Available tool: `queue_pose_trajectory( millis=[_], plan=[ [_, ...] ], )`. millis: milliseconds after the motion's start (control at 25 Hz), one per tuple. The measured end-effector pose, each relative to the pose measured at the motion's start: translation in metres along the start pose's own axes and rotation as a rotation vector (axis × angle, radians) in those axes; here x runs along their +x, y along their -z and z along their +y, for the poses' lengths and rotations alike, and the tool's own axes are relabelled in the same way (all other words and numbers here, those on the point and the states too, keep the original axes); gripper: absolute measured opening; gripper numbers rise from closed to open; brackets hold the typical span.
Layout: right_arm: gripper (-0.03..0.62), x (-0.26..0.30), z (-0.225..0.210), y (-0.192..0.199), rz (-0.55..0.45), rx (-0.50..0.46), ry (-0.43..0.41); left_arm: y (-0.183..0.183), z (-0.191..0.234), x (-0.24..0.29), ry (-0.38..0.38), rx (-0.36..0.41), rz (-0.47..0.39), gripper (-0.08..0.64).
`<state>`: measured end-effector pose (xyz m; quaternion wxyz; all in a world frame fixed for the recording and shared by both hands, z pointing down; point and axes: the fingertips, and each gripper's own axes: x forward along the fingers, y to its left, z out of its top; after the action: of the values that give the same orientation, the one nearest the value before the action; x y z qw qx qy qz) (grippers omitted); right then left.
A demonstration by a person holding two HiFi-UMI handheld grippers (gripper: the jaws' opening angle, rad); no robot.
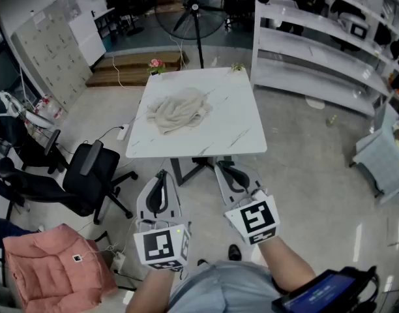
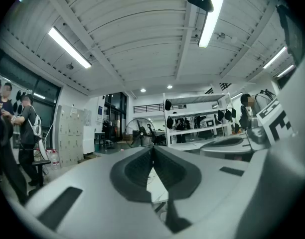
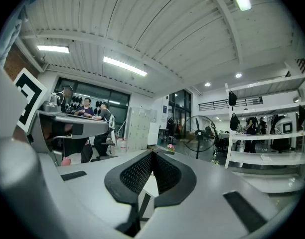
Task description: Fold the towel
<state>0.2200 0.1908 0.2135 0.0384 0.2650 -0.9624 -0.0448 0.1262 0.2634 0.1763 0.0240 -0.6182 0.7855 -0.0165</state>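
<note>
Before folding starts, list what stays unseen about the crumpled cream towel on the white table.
- Head view: corners of the crumpled cream towel, hidden in its own folds.
- Left gripper view: whole towel, blocked by the shut left gripper.
- Right gripper view: same, behind the shut right gripper.

Towel (image 1: 178,109) on table (image 1: 235,126) — chair (image 1: 82,175) left, probably a fan (image 1: 190,15) behind

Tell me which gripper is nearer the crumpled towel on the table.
Left, slightly. The left gripper sits short of the table's near edge, in line with the towel; the right gripper is level with it but off to the towel's right.
</note>
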Motion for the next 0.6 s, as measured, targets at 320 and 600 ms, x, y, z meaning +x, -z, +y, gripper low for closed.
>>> queue_pose_trajectory(
  millis=[320,600],
  plan=[
    [0.012,-0.002,-0.016,0.008,0.002,0.007,-0.004,0.008,-0.015,0.008,-0.006,0.013,0.014,0.008],
    [0.025,-0.003,-0.037,0.017,-0.024,0.010,-0.020,0.023,-0.027,0.021,-0.041,0.021,0.059,0.008]
  ],
)
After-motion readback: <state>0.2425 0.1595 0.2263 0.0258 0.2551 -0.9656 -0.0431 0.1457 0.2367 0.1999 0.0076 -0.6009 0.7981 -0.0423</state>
